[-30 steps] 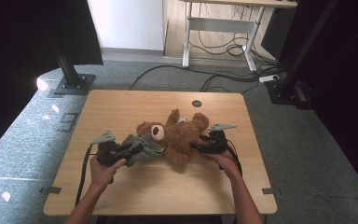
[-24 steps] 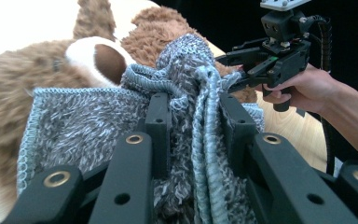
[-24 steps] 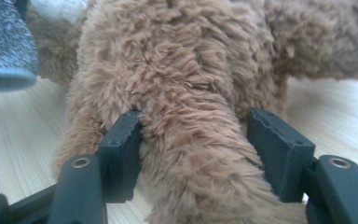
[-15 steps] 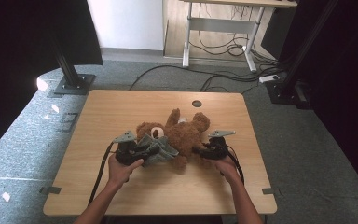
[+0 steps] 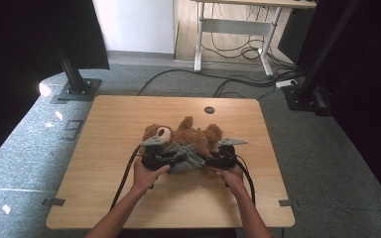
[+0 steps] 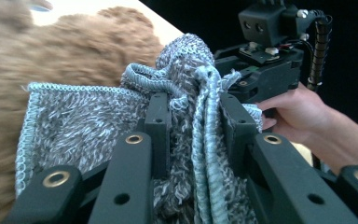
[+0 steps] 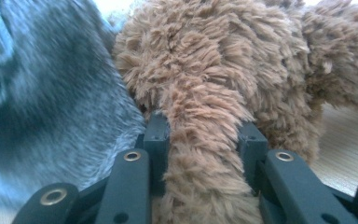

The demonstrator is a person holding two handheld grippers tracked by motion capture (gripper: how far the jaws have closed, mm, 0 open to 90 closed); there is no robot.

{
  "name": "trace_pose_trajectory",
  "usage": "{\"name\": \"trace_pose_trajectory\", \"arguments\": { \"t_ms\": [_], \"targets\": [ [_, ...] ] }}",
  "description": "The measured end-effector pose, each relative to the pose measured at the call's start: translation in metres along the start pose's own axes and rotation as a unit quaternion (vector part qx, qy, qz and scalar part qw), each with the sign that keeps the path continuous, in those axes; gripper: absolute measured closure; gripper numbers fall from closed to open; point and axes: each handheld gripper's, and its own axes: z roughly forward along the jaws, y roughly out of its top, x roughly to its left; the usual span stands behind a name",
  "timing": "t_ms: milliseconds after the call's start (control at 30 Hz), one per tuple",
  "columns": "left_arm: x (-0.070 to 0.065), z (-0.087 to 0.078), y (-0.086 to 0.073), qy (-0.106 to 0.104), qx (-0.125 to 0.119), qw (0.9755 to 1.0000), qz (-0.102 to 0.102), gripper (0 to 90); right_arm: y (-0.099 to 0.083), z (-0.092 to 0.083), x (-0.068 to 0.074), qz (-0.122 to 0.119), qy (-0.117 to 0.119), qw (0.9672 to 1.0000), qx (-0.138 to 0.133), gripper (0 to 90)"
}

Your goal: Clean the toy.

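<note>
The left gripper (image 5: 164,157) has slid to the right with the grey knitted cloth (image 5: 184,157), so the cloth now lies bunched up against the teddy bear (image 5: 188,136). The right gripper (image 5: 217,159) has hardly moved, but its fingers have just been closing, with a furry limb of the bear between them.

In the left gripper view, the left fingers (image 6: 157,122) are close together and pinch a thick fold of the cloth. That looks like the way to pull the cloth over the bear, maybe to dress it or wrap it up. In the right gripper view, the right fingers (image 7: 157,135) squeeze the brown limb on both sides. That grip likely keeps the bear from sliding while the cloth is tugged.

The bear lies in the middle of the table (image 5: 114,129), a bit toward the near side, with the cloth on its near side.

The table is light wood with a small round hole (image 5: 209,110) by the far edge. It stands on grey carpet. Far off are a black stand (image 5: 77,82) at the left, a white wall, a desk frame (image 5: 233,37) and loose cables (image 5: 248,84).
</note>
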Motion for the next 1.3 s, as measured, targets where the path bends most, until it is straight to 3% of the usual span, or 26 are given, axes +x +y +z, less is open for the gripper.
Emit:
{"name": "trace_pose_trajectory", "arguments": {
  "t_ms": [100, 267, 433, 533, 667, 733, 867, 967, 1200, 1300],
  "targets": [
    [-0.005, 0.017, -0.001, 0.002, 0.015, 0.9999, 0.005, 68.3, -0.001, 0.000, -0.002, 0.007, 0.003, 1.0000, -0.003, 64.8],
    [-0.006, 0.036, -0.008, 0.038, 0.040, 0.9983, 0.019, 68.4, -0.001, 0.000, -0.002, 0.005, -0.003, 1.0000, -0.002, 65.3],
    [-0.003, 0.035, -0.016, 0.066, 0.035, 0.9966, 0.035, 68.9, -0.006, -0.002, -0.007, 0.008, 0.007, 0.9999, -0.003, 66.9],
    [0.001, 0.027, -0.020, 0.082, 0.032, 0.9954, 0.037, 69.1, -0.006, -0.004, -0.008, 0.004, 0.010, 0.9999, -0.001, 67.6],
    [0.021, 0.010, -0.023, 0.097, 0.025, 0.9950, 0.006, 69.0, -0.008, -0.007, -0.013, 0.007, 0.012, 0.9999, -0.008, 68.2],
    [0.028, 0.002, -0.023, 0.105, 0.023, 0.9942, 0.001, 69.0, -0.010, -0.009, -0.017, 0.012, 0.019, 0.9997, -0.012, 68.5],
    [0.040, -0.012, -0.024, 0.128, 0.022, 0.9915, -0.001, 69.0, -0.011, -0.008, -0.018, 0.014, 0.027, 0.9994, -0.013, 69.0],
    [0.050, -0.028, -0.025, 0.147, 0.013, 0.9891, -0.009, 69.0, -0.011, -0.008, -0.016, 0.002, 0.035, 0.9993, -0.009, 69.9],
    [0.062, -0.057, -0.024, 0.158, -0.018, 0.9868, -0.032, 68.8, -0.013, -0.011, -0.016, -0.008, 0.052, 0.9986, -0.003, 70.8],
    [0.062, -0.069, -0.021, 0.148, -0.036, 0.9878, -0.034, 68.7, -0.013, -0.011, -0.016, -0.013, 0.055, 0.9984, -0.002, 70.9]
  ]
}}
